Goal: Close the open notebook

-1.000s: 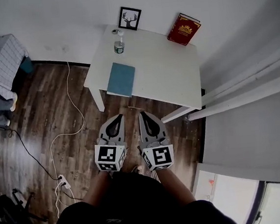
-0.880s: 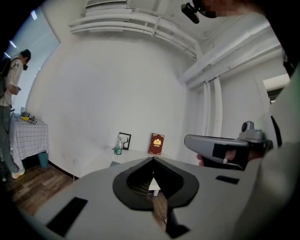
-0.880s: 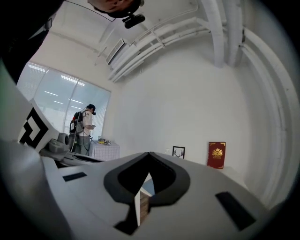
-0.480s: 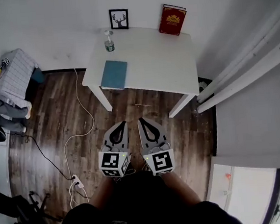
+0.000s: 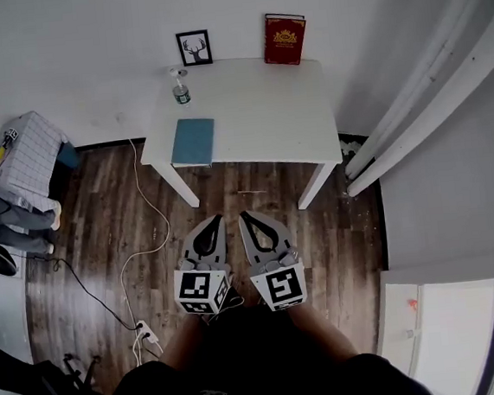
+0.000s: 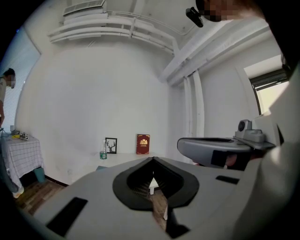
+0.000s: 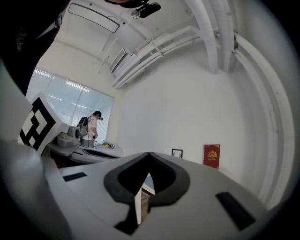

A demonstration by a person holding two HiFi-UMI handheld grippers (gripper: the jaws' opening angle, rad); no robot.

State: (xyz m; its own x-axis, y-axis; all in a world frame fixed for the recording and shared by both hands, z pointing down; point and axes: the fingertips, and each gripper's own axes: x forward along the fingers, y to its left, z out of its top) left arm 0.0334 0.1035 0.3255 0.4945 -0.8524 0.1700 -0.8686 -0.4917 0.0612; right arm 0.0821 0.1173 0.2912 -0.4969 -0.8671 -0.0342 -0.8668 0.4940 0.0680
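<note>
Both the left tongs (image 5: 217, 219) and the right tongs (image 5: 244, 214) are closed tip to tip with nothing between them; they sit side by side over the wooden floor (image 5: 92, 216), well apart from the white counter (image 5: 264, 104). The blue notebook (image 5: 194, 142) lies flat by the counter's front left edge, cover up, no pages showing; a bottle (image 5: 181, 90), a framed picture (image 5: 193, 48) and a red book (image 5: 285, 38) stand towards the wall.

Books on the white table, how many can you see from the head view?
2. A blue notebook lies flat at the near left edge of the table. A red book stands upright at its back edge. Nothing seems to hide another.
</note>
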